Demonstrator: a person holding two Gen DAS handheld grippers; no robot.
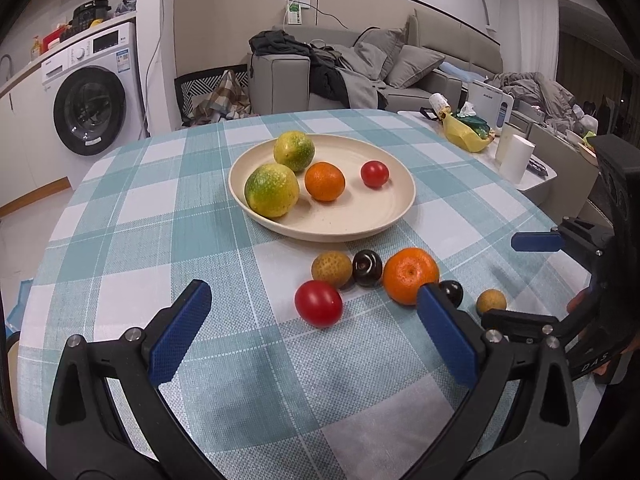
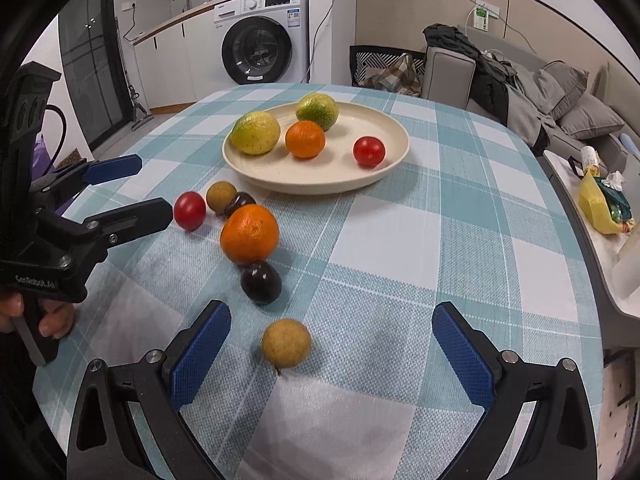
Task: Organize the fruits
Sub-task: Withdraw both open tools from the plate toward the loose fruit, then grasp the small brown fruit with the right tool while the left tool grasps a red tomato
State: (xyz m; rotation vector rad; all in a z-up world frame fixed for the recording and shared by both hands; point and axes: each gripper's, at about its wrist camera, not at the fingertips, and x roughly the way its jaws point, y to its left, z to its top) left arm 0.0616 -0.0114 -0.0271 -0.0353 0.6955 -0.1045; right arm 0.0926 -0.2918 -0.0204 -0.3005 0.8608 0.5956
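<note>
A cream plate (image 1: 320, 234) (image 2: 320, 188) holds two green-yellow citrus fruits (image 1: 272, 190) (image 2: 256, 133), a small orange (image 1: 324, 181) (image 2: 305, 139) and a cherry tomato (image 1: 374, 174) (image 2: 369, 152). On the checked cloth in front of it lie a red tomato (image 1: 319, 303) (image 2: 189, 210), a tan fruit (image 1: 332, 269), two dark plums (image 1: 367, 267) (image 2: 261, 282), a large orange (image 1: 410, 275) (image 2: 249, 233) and a second tan fruit (image 2: 286, 343). My left gripper (image 1: 313, 288) (image 2: 154, 188) is open, just short of the red tomato. My right gripper (image 2: 331, 310) (image 1: 516, 280) is open, and the second tan fruit lies between its fingers, untouched.
The round table (image 1: 160, 184) carries a teal-and-white checked cloth. A low side table (image 1: 532, 176) with a yellow bag (image 1: 466, 132) and white cups stands to the right. A washing machine (image 1: 92, 92) and a sofa (image 1: 360, 72) with clothes are behind.
</note>
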